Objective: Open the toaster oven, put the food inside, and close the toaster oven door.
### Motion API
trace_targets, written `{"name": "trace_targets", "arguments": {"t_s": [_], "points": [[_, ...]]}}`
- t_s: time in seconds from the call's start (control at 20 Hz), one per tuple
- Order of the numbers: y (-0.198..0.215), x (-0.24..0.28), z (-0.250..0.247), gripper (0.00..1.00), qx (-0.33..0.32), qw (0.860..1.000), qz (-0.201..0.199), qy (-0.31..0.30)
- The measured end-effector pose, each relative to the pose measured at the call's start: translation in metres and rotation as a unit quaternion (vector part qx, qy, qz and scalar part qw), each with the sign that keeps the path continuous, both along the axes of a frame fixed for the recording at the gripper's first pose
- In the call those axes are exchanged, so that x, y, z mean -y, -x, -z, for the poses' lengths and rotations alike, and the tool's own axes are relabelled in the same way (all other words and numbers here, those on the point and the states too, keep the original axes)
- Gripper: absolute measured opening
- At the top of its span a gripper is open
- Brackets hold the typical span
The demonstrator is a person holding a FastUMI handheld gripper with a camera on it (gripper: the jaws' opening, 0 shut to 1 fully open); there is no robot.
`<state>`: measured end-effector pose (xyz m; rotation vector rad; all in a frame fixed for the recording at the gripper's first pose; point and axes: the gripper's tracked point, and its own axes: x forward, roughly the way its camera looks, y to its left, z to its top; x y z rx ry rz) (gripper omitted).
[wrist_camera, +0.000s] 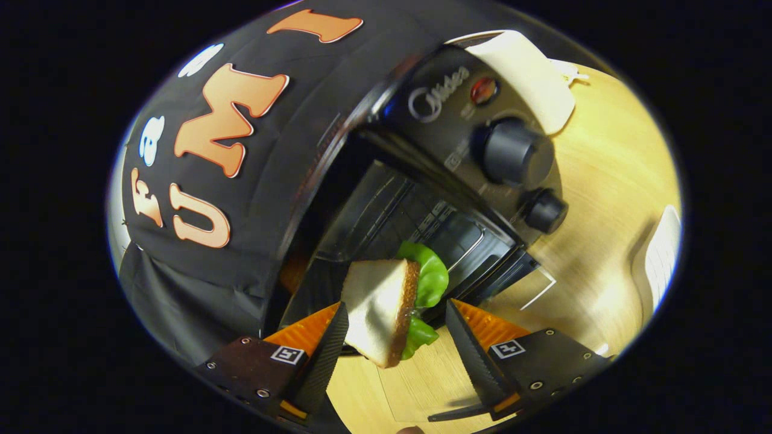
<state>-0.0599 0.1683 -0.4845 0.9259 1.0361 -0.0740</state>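
The sandwich (380, 310) was seen between the fingers (395, 337), touched by the left one only (the right stood apart), just before the open toaster oven (422, 181). It should have been carried level onto the rack (410, 220).

One toaster oven (422, 199) is counted, with two black knobs (515, 150) and one red indicator lamp (484, 90) on its panel. One sandwich (386, 310) is seen. One gripper (395, 328) is present, and two fingers (329, 355) are counted on it, set apart.
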Motion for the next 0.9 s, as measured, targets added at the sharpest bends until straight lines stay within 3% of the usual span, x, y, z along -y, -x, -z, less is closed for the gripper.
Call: {"name": "trace_targets", "arguments": {"t_s": [0.15, 0.4, 0.65, 0.9], "points": [[0.025, 0.013, -0.018, 0.96, -0.012, 1.0, -0.029, 0.002], [0.074, 0.034, -0.023, 0.96, -0.011, 0.99, -0.116, 0.083], [0.126, 0.035, -0.02, 0.96, -0.022, 0.961, -0.23, 0.15], [0.171, 0.037, -0.005, 0.97, -0.041, 0.922, -0.324, 0.209]]}}
